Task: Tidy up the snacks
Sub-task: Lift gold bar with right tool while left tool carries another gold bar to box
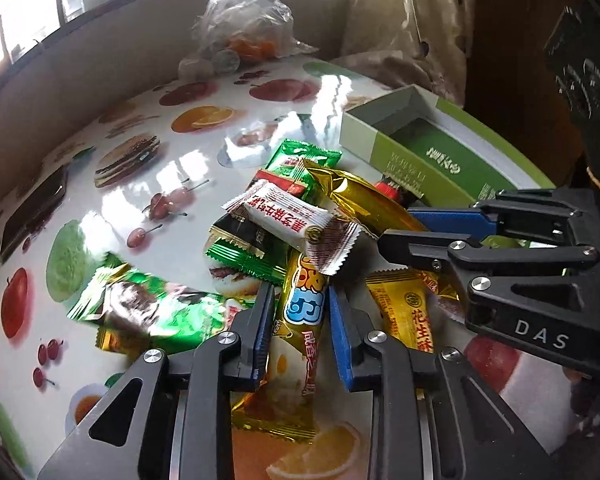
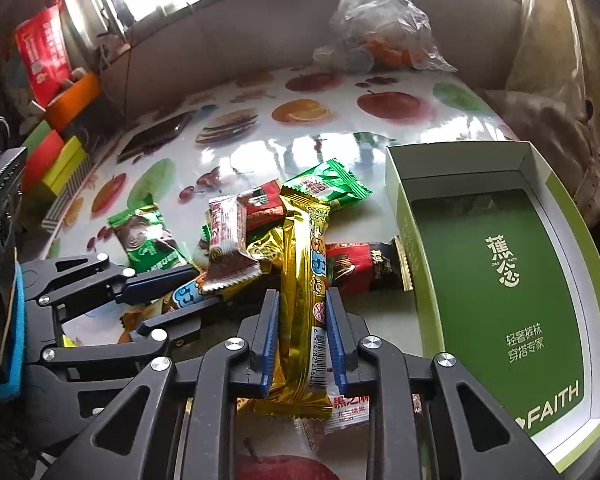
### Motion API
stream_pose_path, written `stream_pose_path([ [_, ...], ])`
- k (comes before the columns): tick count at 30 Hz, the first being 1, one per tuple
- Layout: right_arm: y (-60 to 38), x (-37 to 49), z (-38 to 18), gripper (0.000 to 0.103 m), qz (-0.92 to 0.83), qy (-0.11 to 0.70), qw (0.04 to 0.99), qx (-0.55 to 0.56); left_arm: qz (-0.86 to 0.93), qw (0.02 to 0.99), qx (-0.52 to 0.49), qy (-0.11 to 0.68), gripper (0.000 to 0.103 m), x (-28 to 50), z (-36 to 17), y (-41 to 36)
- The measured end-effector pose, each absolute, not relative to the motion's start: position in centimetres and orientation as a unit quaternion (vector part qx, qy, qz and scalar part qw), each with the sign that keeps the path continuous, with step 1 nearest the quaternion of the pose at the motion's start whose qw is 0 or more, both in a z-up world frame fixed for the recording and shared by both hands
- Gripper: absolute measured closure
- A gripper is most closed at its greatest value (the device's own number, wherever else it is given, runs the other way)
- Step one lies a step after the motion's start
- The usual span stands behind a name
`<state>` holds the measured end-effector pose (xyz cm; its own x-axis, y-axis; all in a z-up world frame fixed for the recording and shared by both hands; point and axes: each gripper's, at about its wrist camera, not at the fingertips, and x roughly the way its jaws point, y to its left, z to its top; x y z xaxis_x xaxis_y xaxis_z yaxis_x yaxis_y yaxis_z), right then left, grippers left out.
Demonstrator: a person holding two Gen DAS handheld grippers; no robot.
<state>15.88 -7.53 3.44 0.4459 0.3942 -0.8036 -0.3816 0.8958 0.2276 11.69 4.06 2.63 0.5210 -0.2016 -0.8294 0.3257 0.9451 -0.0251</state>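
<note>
Left gripper (image 1: 300, 312): tilted down, clamped on a gold bar (image 1: 300, 320).
Right gripper (image 2: 303, 320): tilted down, gripping another gold stick (image 2: 302, 280).

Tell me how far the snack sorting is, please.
Nothing looks done: the green box holds no snacks. In hand: the left claw and the right claw each close on a gold bar. Left: the rest of the pile on the table.

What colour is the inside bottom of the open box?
Dark green with white lettering; the open box shows it best in the right wrist view.
</note>
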Motion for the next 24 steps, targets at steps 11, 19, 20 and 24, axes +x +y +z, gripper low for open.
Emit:
stream_pose_path([
  [11, -8.2, 14.3, 4.8, 0.081, 0.229, 0.462, 0.857, 0.024, -0.153, 0.879, 0.029, 0.451, 0.077, 9.5, 4.6, 4.8],
  [19, -8.9, 13.0, 5.4, 0.081, 0.222, 0.457, 0.861, 0.032, -0.146, 0.869, 0.002, 0.472, 0.077, 10.2, 3.0, 4.7],
  [20, -9.0, 12.8, 5.4, 0.081, 0.222, 0.456, 0.861, 0.032, -0.144, 0.871, 0.005, 0.469, 0.077, 10.2, 3.1, 4.5],
  [24, -9.2, 12.7, 5.6, 0.081, 0.219, 0.454, 0.863, 0.034, -0.153, 0.862, 0.011, 0.483, 0.072, 10.8, 2.3, 3.7],
])
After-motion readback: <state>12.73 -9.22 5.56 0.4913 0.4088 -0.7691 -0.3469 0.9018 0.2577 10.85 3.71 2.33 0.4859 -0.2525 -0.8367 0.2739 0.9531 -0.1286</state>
